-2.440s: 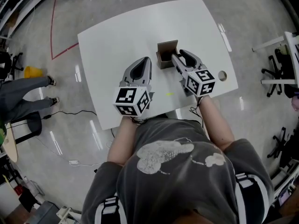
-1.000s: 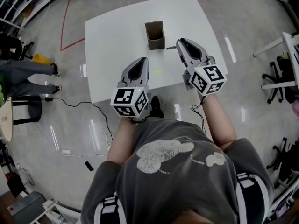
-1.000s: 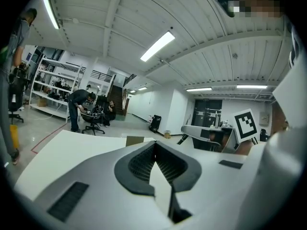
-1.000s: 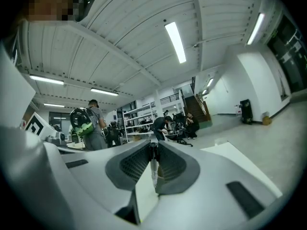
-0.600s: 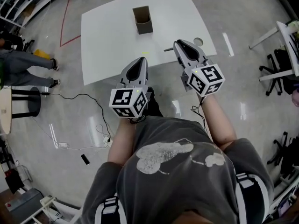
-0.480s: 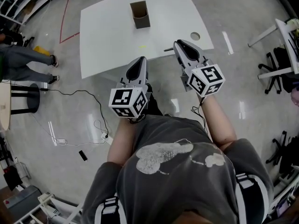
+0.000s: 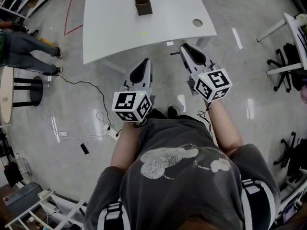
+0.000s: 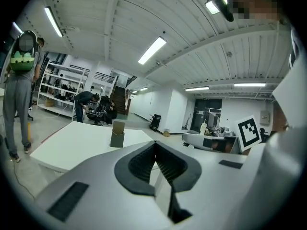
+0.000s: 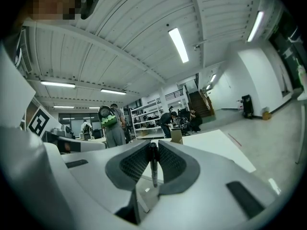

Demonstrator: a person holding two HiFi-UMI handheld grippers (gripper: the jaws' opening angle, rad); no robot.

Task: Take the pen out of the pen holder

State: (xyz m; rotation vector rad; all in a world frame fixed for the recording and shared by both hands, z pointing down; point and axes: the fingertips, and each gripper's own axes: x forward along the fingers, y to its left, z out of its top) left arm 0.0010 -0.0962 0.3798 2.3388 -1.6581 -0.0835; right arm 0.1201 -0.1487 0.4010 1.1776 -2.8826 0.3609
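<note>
Right gripper (image 9: 152, 153): jaws pinching the pen (image 9: 152, 166), a thin dark stick clamped between the ribbed pads near one end, the rest of it poking out past the pads. In the head view the right gripper (image 7: 184, 47) is over bare floor with the pen (image 7: 174, 53) sticking out sideways from the tip. So the pen is in my right grip, clear of the pen holder (image 7: 142, 1).

Left gripper (image 8: 154, 146): pads pressed together at the tip, nothing between them. It sits beside the right one, left gripper (image 7: 146, 62) also over the floor.

Handling, my read: the pen is light and stiff, with a smooth, likely slick barrel. Held this near the end, it could swivel in the pads, so a mid-barrel grip would be steadier. No crush risk.

The pen holder is a brown square box, upright on the white table (image 7: 110, 28), well away from both grippers. The task looks done bar setting the pen down.
</note>
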